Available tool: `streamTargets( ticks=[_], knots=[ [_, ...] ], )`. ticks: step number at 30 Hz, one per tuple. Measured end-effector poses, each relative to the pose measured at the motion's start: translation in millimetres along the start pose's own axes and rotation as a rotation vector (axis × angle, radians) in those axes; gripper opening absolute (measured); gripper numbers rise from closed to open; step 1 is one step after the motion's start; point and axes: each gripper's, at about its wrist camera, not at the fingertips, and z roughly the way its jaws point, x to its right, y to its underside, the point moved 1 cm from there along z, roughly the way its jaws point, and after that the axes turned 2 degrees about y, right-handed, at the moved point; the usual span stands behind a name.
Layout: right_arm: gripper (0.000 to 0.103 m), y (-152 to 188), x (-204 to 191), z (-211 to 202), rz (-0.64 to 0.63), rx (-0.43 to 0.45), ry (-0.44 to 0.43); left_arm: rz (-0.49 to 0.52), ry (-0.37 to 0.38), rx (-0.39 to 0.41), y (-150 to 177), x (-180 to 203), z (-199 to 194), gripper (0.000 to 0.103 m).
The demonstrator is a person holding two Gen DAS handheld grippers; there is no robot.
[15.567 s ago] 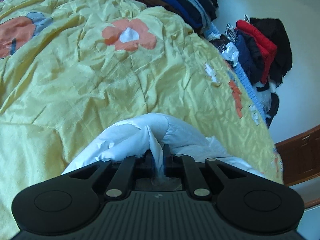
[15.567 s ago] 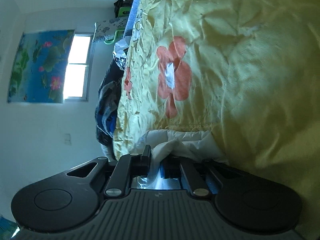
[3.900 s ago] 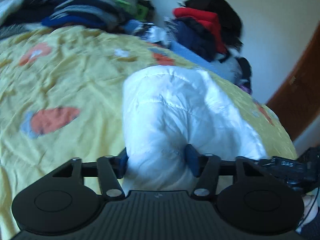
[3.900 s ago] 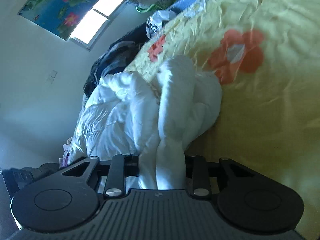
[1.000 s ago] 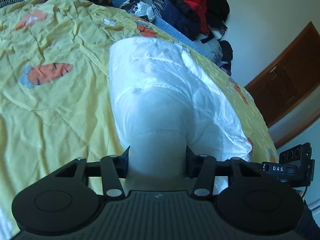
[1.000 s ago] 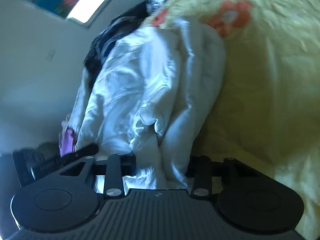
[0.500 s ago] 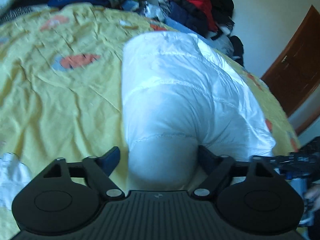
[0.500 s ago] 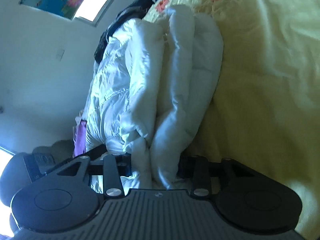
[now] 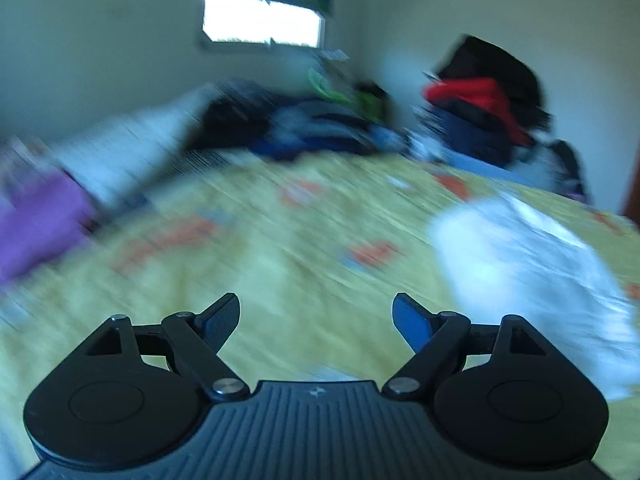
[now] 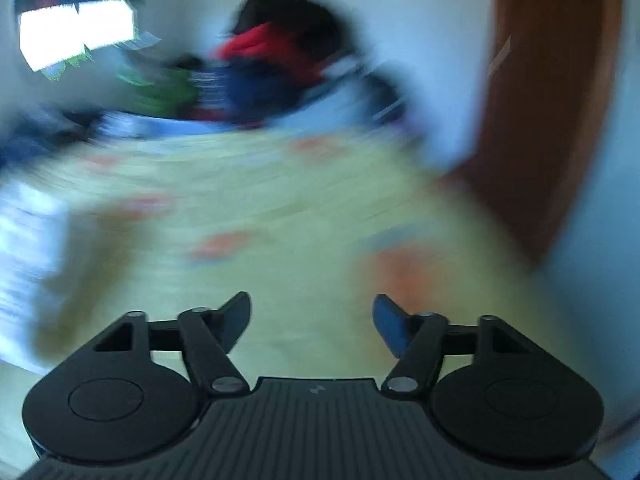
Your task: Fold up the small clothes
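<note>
Hovering over the yellow carrot-print bedspread (image 9: 304, 240), the left tool (image 9: 316, 316) gapes wide, empty; the right tool (image 10: 311, 318), jaws opening, grips nothing. Folded white padded jacket (image 9: 532, 272) lies near the bed's right edge.

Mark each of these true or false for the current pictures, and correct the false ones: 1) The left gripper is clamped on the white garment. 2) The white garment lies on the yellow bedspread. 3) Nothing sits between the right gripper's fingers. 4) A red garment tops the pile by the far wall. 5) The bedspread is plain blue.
1) False: the left gripper is open and empty; the white garment lies off to its right.
2) True: it rests on the yellow bedspread.
3) True: the right gripper holds nothing, its jaws opening.
4) False: black clothing lies above the red garment.
5) False: it is yellow with orange patches.
</note>
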Motion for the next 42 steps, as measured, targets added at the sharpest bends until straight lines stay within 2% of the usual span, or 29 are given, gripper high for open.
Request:
streamTargets(
  ticks=[2,3,5,6,7,9,11,14,16,18,20,23,27,31,32,33,36,38,42],
  knots=[
    [0.094,-12,31,-19,-0.206,0.082,0.313,0.015,-0.109,0.075,-23,-25,-6,0.084],
    [0.096,-16,38,-25,-0.333,0.124,0.475,0.018,-0.158,0.128,-33,-33,-9,0.084],
    [0.098,-9,41,-29,-0.499,0.194,0.643,0.061,-0.273,0.238,-44,-31,-11,0.084],
    [0.100,-3,35,-31,-0.534,0.228,0.650,0.086,-0.319,0.271,-44,-23,-9,0.084],
    [0.103,2,18,-34,-0.527,0.262,0.605,0.105,-0.343,0.280,-38,-10,-6,0.084],
    [0.103,17,-20,-38,-0.415,0.292,0.359,0.128,-0.293,0.236,-16,25,3,0.084],
    [0.102,37,-74,-37,-0.270,0.245,0.011,0.125,-0.166,0.148,16,65,7,0.084],
    [0.099,69,-166,-38,-0.140,0.136,-0.436,0.110,0.046,0.017,64,122,6,0.084],
    [0.098,79,-220,-50,-0.109,0.100,-0.598,0.119,0.127,-0.042,86,150,5,0.084],
    [0.099,82,-264,-56,-0.056,0.090,-0.708,0.122,0.172,-0.093,100,168,7,0.084],
    [0.099,74,-295,-57,0.016,0.043,-0.792,0.116,0.184,-0.134,109,175,10,0.084],
    [0.099,73,-322,-54,0.076,-0.053,-0.826,0.083,0.192,-0.176,112,174,18,0.084],
    [0.100,76,-346,-62,0.080,-0.077,-0.748,0.058,0.170,-0.170,119,174,18,0.084],
    [0.101,87,-371,-45,0.101,-0.190,-0.644,0.045,0.133,-0.164,127,172,27,0.084],
    [0.100,91,-374,-41,0.106,-0.197,-0.634,0.055,0.125,-0.167,130,173,29,0.087],
    [0.102,94,-378,-41,0.102,-0.164,-0.618,0.078,0.117,-0.145,133,175,28,0.088],
    [0.102,101,-388,-45,0.054,-0.128,-0.581,0.085,0.127,-0.154,133,177,28,0.094],
    [0.102,104,-389,-45,0.074,-0.107,-0.575,0.087,0.142,-0.166,132,177,30,0.101],
    [0.102,107,-389,-44,0.084,-0.086,-0.575,0.109,0.137,-0.173,134,181,30,0.103]
  ],
)
